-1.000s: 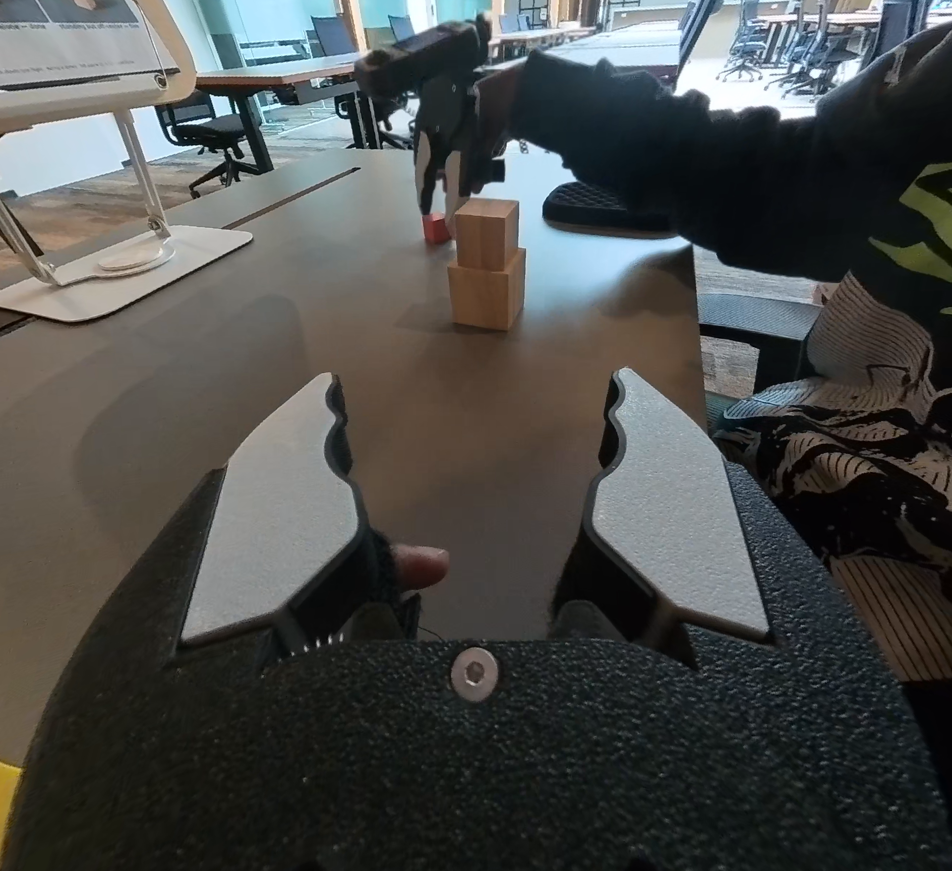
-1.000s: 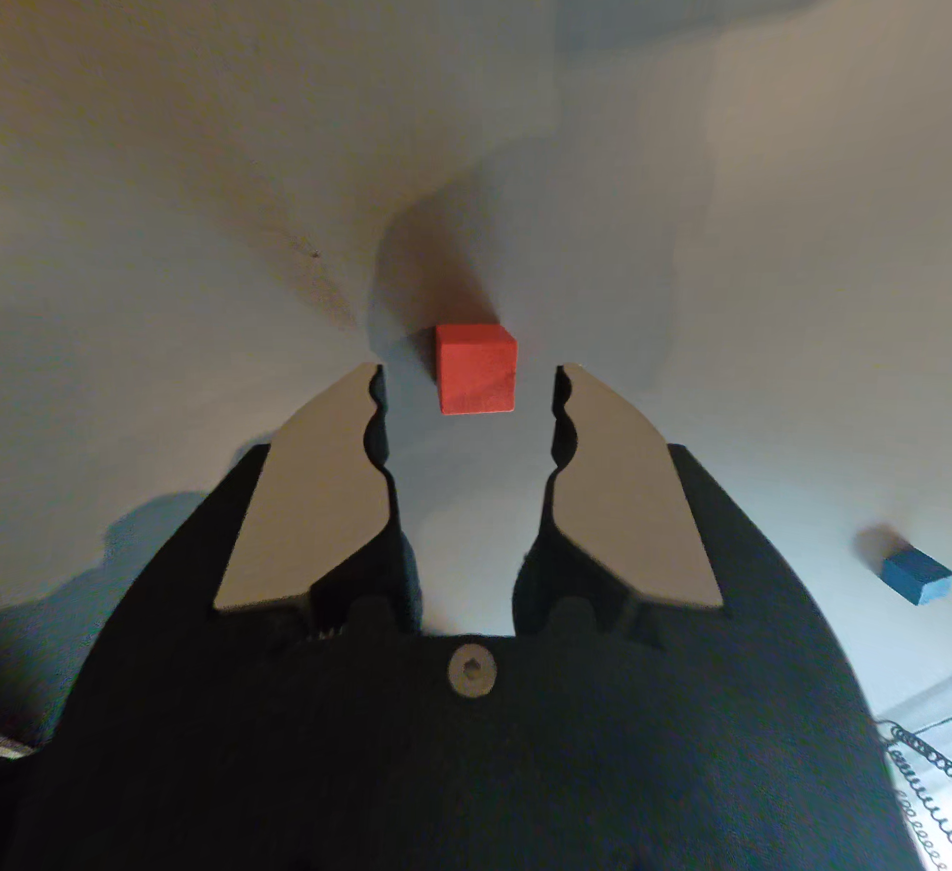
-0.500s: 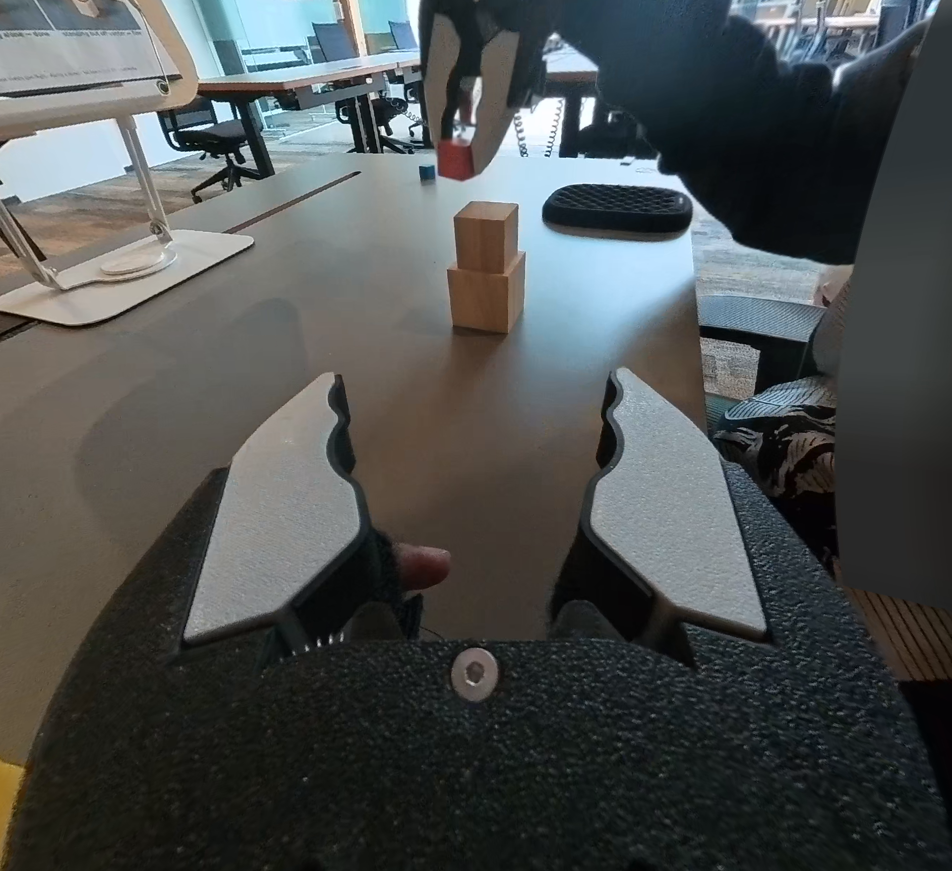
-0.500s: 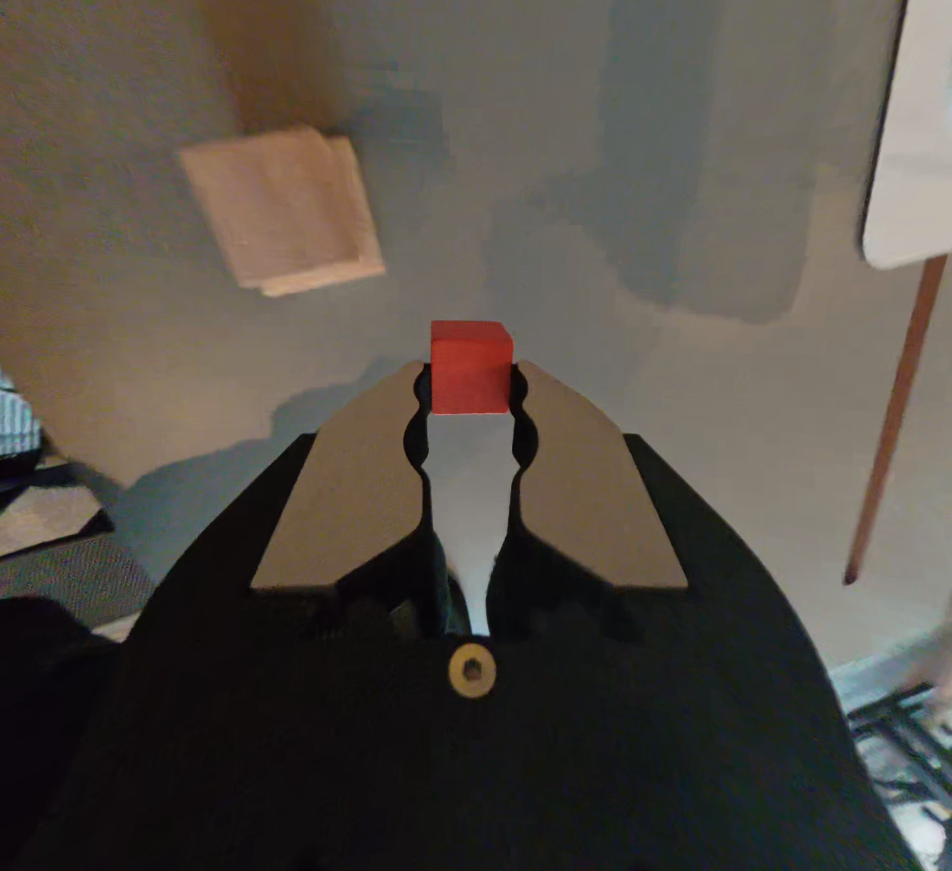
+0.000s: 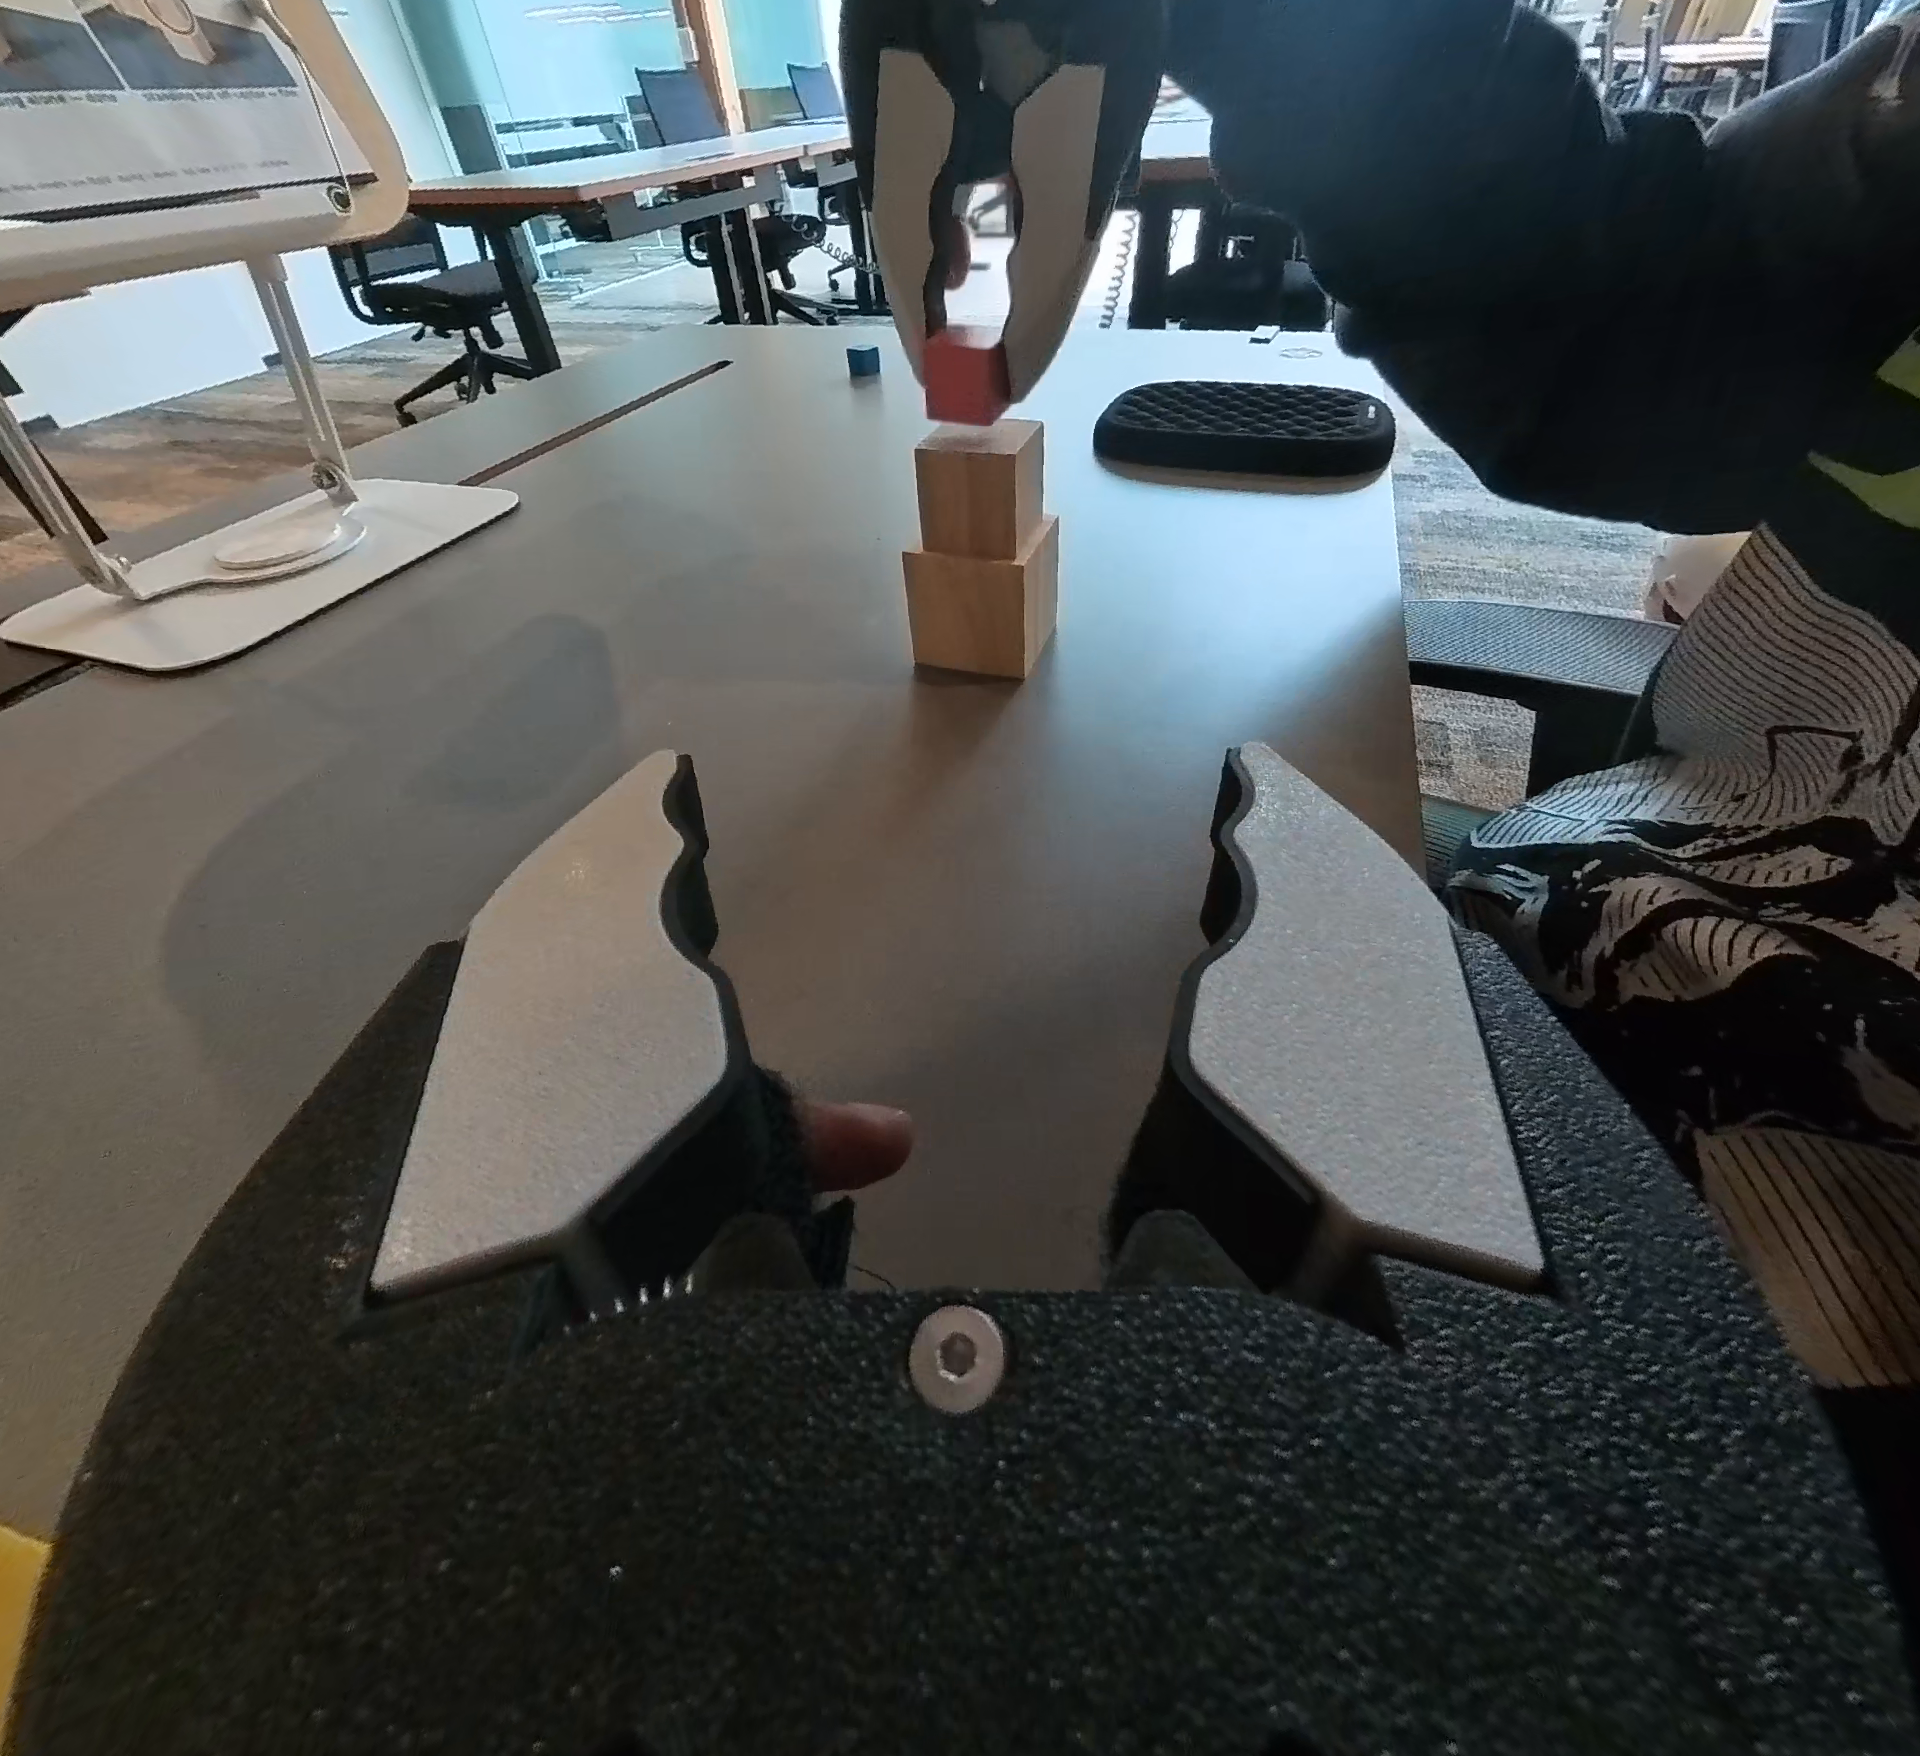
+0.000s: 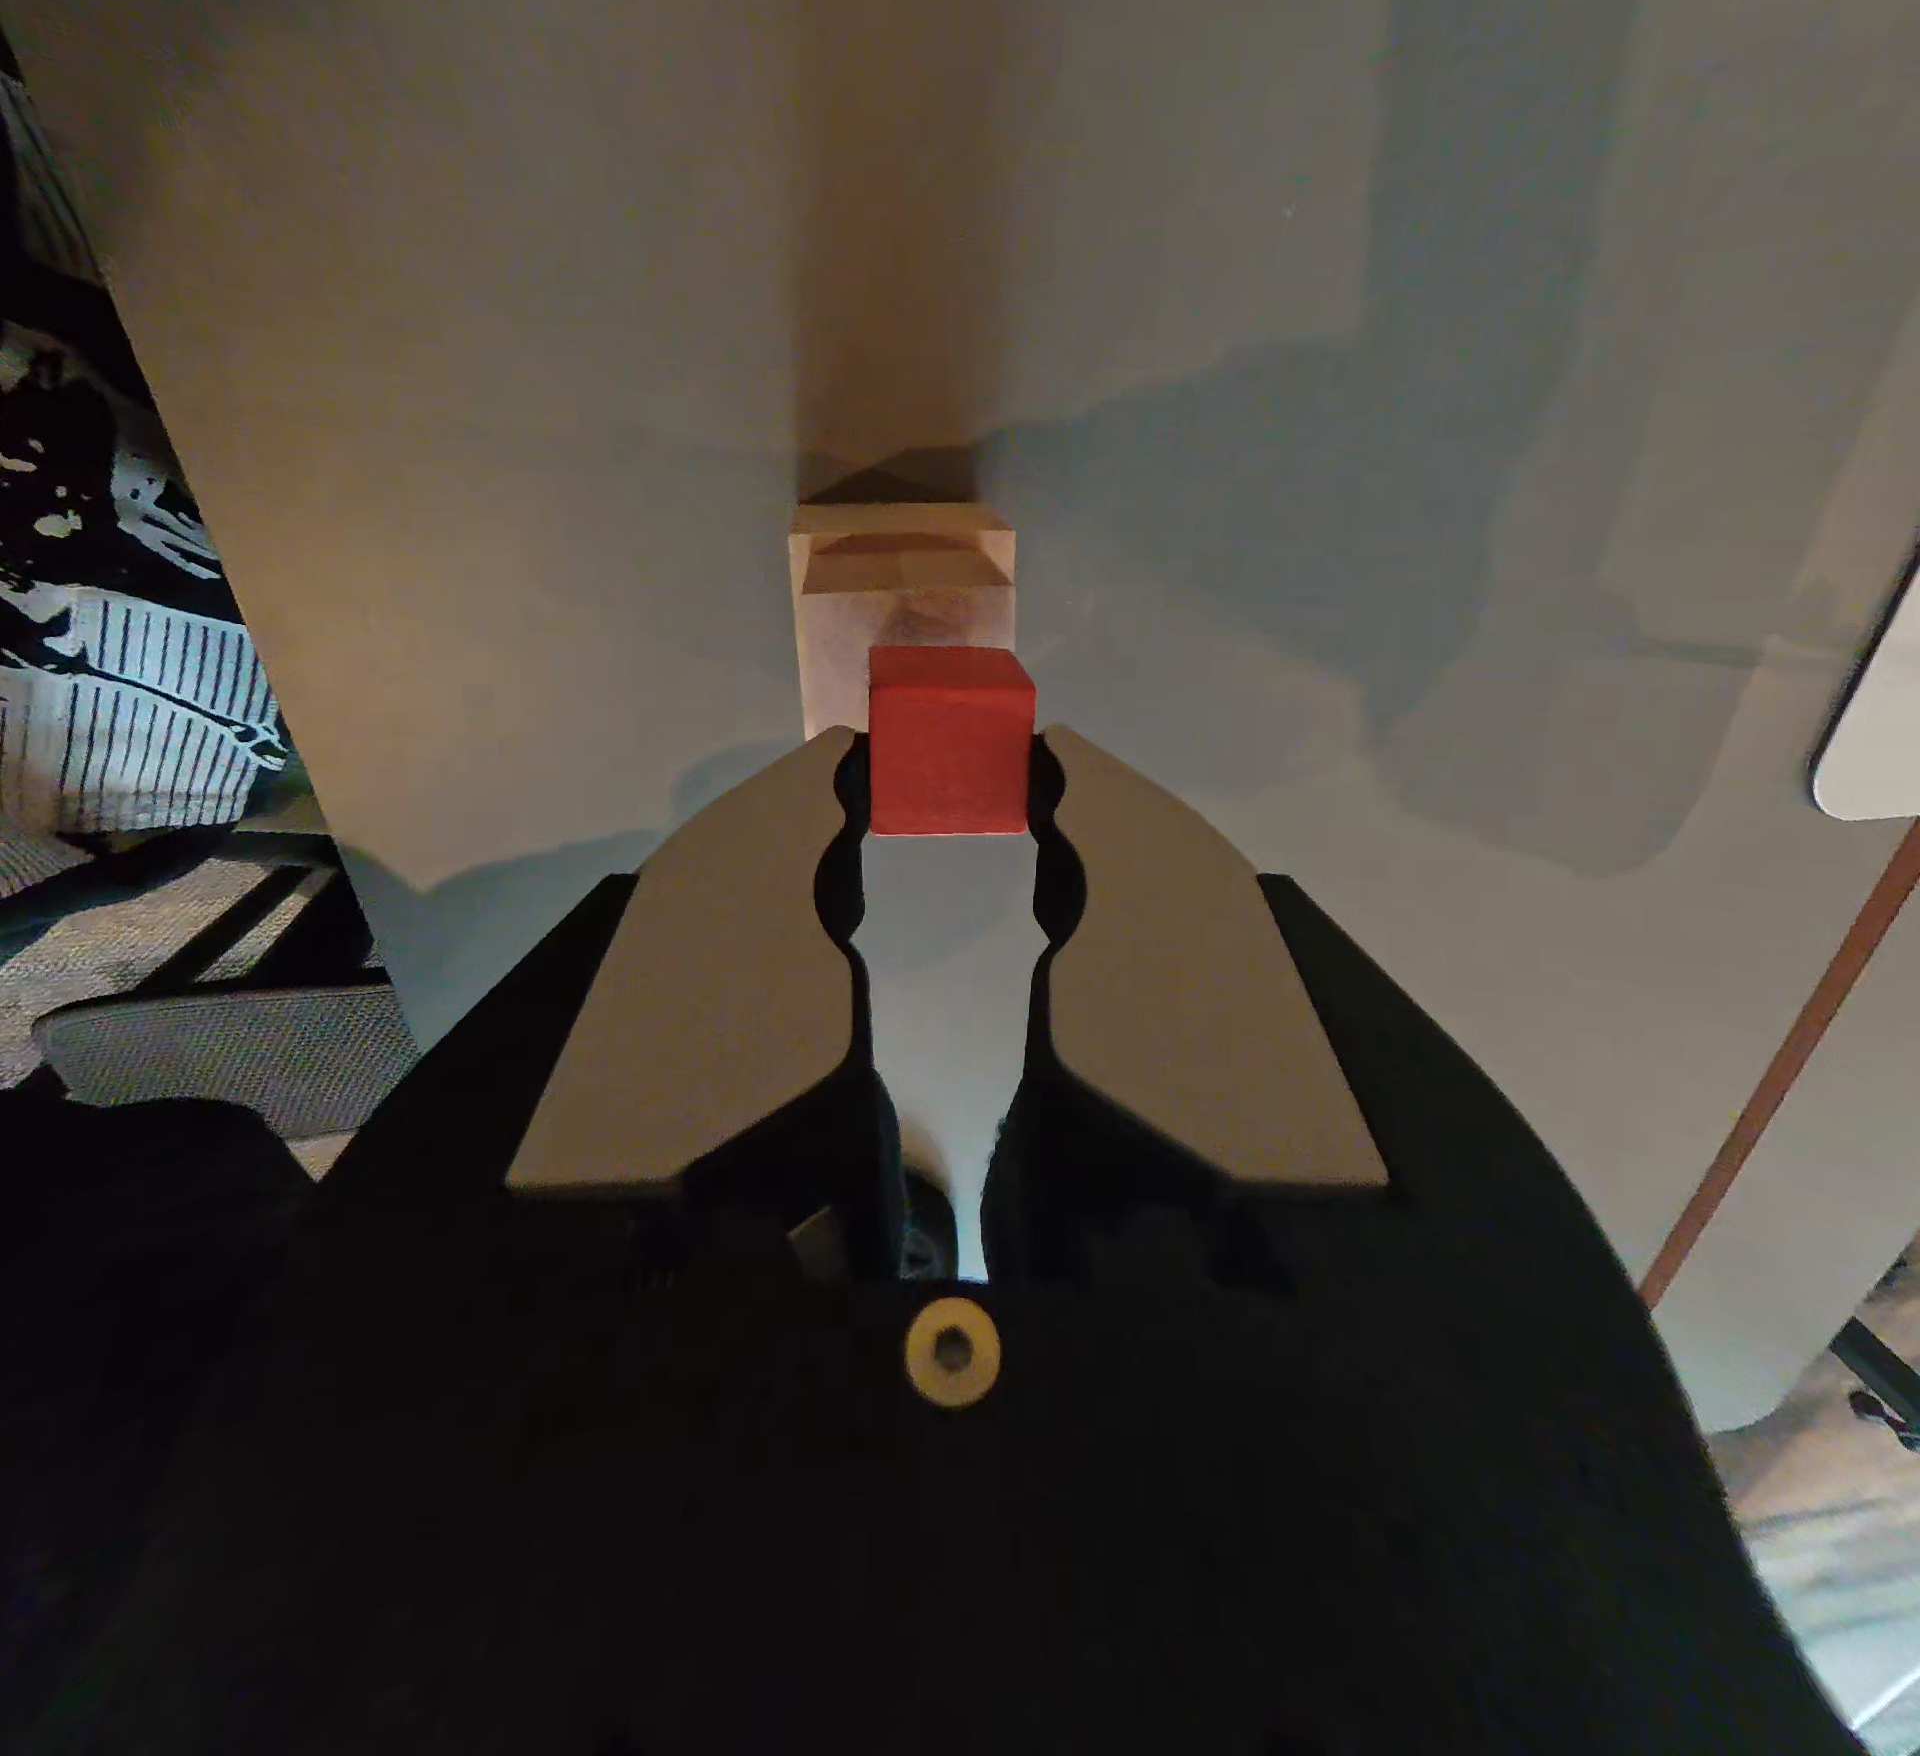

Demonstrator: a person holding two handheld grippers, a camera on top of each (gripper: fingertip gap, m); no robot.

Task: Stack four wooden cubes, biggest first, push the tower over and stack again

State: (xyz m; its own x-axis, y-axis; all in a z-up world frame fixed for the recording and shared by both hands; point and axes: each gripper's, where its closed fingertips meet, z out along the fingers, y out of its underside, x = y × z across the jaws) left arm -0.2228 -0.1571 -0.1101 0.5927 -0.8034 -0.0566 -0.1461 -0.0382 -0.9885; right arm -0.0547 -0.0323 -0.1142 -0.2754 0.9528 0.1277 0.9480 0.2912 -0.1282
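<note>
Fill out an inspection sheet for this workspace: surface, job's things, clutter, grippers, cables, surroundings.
Surface: dark grey table, flat.
Job's things: two plain wooden cubes stacked, smaller cube on larger cube; red cube held just above them; blue cube alone at the far edge.
Clutter: white tablet stand; black wrist rest.
Grippers: right gripper shut on red cube; left gripper open, empty, low over the table.
Cables: coiled cable behind the table.
Surroundings: office desks, chairs, glass partitions.
</note>
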